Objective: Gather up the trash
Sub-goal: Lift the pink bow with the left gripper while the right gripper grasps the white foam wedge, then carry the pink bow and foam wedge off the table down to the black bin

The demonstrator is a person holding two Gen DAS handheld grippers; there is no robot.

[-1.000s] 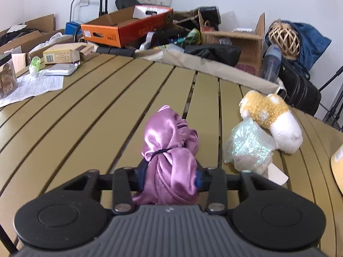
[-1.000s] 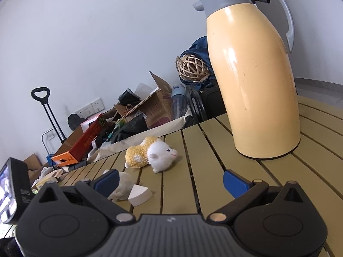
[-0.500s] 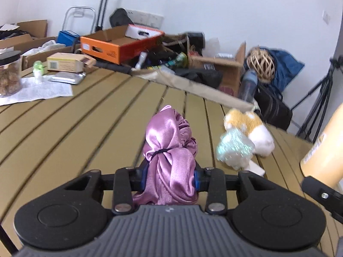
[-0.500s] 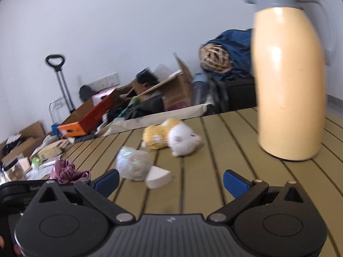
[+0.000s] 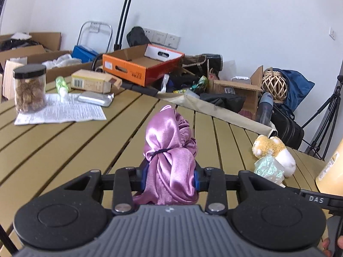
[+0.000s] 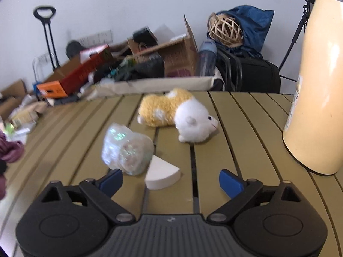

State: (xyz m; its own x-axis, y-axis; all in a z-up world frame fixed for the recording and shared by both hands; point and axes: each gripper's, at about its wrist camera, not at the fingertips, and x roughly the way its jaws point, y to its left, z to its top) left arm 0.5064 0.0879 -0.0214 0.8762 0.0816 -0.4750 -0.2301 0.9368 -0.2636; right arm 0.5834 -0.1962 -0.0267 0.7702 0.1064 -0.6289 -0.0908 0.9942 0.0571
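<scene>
My left gripper (image 5: 170, 176) is shut on a pink satin bundle (image 5: 169, 150) tied with a dark band and holds it over the slatted table (image 5: 64, 145). My right gripper (image 6: 170, 181) is open and empty, low over the table. Just ahead of it lie a crumpled iridescent plastic wrapper (image 6: 126, 150) and a white wedge-shaped sponge (image 6: 161, 173); the sponge sits between the open fingers' line, slightly beyond. The wrapper also shows in the left wrist view (image 5: 269, 168). The pink bundle shows at the left edge of the right wrist view (image 6: 9, 150).
A yellow-and-white plush toy (image 6: 178, 115) lies behind the wrapper. A tall cream thermos (image 6: 319, 85) stands at the right. A jar (image 5: 30, 87), a printed paper sheet (image 5: 62, 111), a silver pouch (image 5: 95, 99) and a small box (image 5: 92, 82) sit far left. Cardboard boxes and bags crowd the floor beyond.
The right gripper has swung left and dropped toward the wrapper and sponge; the thermos slid to the right edge. The left gripper has lifted and tilted, still holding the pink bundle.
</scene>
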